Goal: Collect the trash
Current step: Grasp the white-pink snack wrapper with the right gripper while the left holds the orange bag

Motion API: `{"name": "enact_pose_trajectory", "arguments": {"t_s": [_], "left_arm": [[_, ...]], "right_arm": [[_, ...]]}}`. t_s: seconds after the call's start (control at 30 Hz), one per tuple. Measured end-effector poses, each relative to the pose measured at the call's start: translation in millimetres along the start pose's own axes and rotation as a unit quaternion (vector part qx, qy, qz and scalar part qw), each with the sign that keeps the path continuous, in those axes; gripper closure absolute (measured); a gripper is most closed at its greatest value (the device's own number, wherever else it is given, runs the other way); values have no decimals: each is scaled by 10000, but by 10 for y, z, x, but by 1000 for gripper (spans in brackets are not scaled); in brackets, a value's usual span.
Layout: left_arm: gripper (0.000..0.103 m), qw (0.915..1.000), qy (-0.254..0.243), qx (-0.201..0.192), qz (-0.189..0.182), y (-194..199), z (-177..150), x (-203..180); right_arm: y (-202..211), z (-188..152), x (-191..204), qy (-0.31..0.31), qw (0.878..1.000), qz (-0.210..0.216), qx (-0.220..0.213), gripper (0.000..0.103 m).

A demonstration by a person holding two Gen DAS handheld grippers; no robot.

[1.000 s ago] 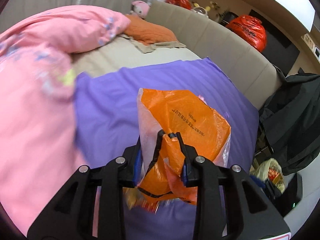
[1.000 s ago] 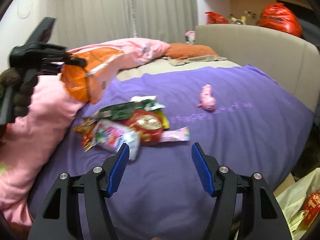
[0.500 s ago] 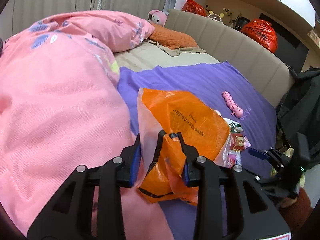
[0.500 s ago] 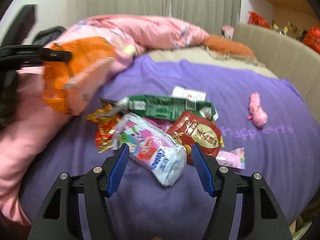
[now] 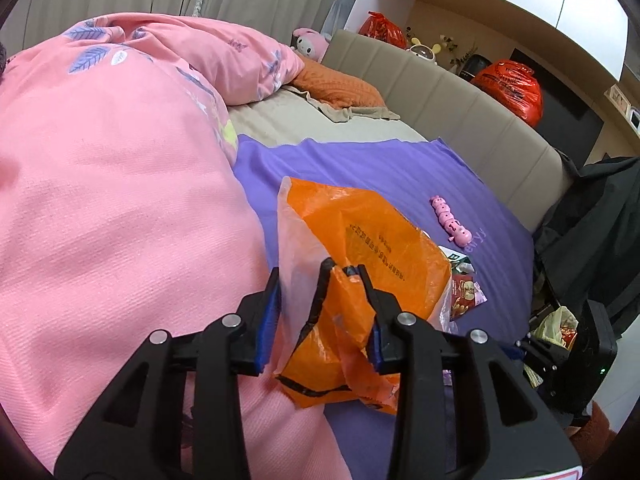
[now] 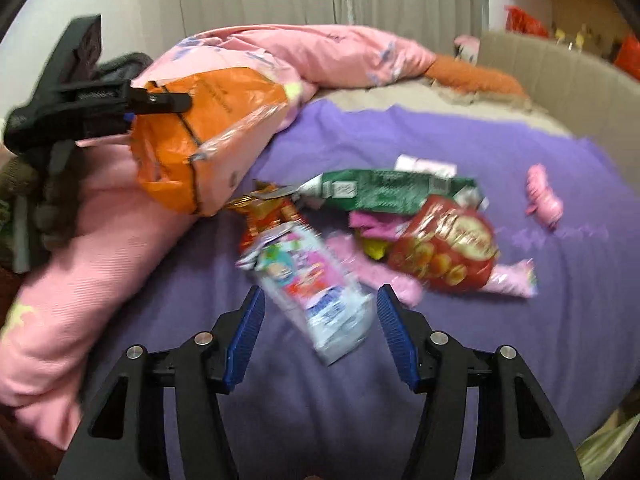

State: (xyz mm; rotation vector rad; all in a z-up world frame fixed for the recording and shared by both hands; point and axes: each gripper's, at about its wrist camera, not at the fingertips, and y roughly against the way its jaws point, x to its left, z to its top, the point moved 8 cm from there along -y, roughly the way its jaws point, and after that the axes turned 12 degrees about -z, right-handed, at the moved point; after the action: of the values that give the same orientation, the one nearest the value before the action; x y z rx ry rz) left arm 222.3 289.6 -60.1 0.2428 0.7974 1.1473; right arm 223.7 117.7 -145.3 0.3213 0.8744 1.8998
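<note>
The left tongs [image 5: 320, 312] grip an orange bag [image 5: 372, 248] above the bed's purple sheet [image 6: 400, 136]. The right tongs [image 6: 318, 322], closing yet still wide, straddle a white-and-pink wrapper [image 6: 316, 288] (blurred); a red packet [image 6: 444, 248] and green packet [image 6: 384, 192] crowd just beyond.

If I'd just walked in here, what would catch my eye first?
Probably the bright orange plastic bag gripped in the left tool above the pink duvet. Then the heap of colourful snack wrappers on the purple blanket, just ahead of the right tool.
</note>
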Motion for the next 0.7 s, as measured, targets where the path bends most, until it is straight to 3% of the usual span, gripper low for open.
{"name": "enact_pose_trajectory", "arguments": {"t_s": [0.13,0.23,0.27,0.33,0.47,0.7], "left_arm": [[70,10000,-32,27,15,-17,-20,-26],[70,10000,-32,16,14,-13,-22,-28],[70,10000,-17,3,14,-10,-24,-31],[70,10000,15,-19,10,-8,-19,-19],[70,10000,18,-31,52,-25,-33,-3],[70,9991,-294,-191,229,15,-1,-222]], "right_arm": [[-236,57,57,221,9997,93,21,48],[-457,-29,65,295,9986,209,385,49],[-497,-57,60,288,9983,218,463,60],[-513,-120,33,243,9979,221,562,72],[-301,-122,-58,141,9990,125,397,88],[203,-51,-492,-413,9988,-265,-43,89]]}}
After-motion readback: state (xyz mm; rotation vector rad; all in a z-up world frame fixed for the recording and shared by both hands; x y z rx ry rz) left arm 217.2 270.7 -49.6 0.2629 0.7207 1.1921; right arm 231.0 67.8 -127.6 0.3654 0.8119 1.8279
